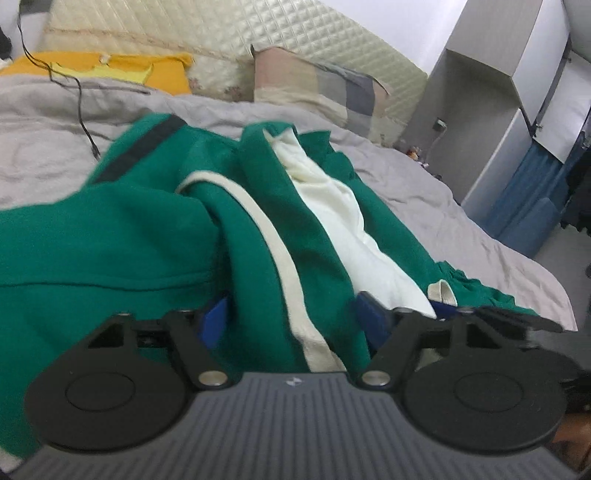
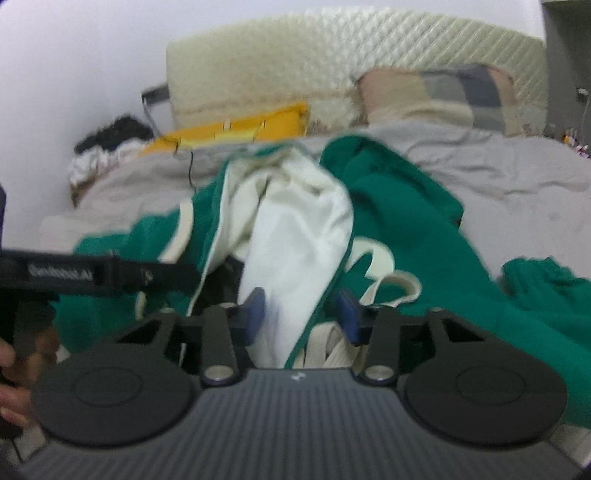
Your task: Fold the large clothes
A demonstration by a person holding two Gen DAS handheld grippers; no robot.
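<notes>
Jaws of the left gripper [image 1: 291, 314] standing fairly wide, with a fold of the green jacket [image 1: 122, 243] and its cream stripe [image 1: 284, 266] running between the blue pads [image 1: 216, 314]; cannot tell whether those pads press on the cloth. Jaws of the right gripper [image 2: 301, 314] set narrower, with the jacket's white lining [image 2: 303, 236] and a green edge hanging between the pads [image 2: 256, 310]; contact likewise unclear, blurred by motion. Beyond both pairs of jaws, crumpled and bunched on the grey bed sheet [image 1: 48, 147], not flat. Just right of the right jaws, cream letter patches [image 2: 384, 277] on green cloth. Left of the right jaws, the other gripper's black body, lettering too blurred to read, with a hand [image 2: 14, 373] at the picture's edge. Farther ahead, a yellow pillow [image 1: 162, 72], a patchwork pillow [image 1: 325, 85] and a quilted cream headboard [image 1: 229, 29]. Across the sheet, left of the left jaws, a thin black cable [image 1: 79, 107]. Off to the right, a grey cabinet [image 1: 495, 110].
</notes>
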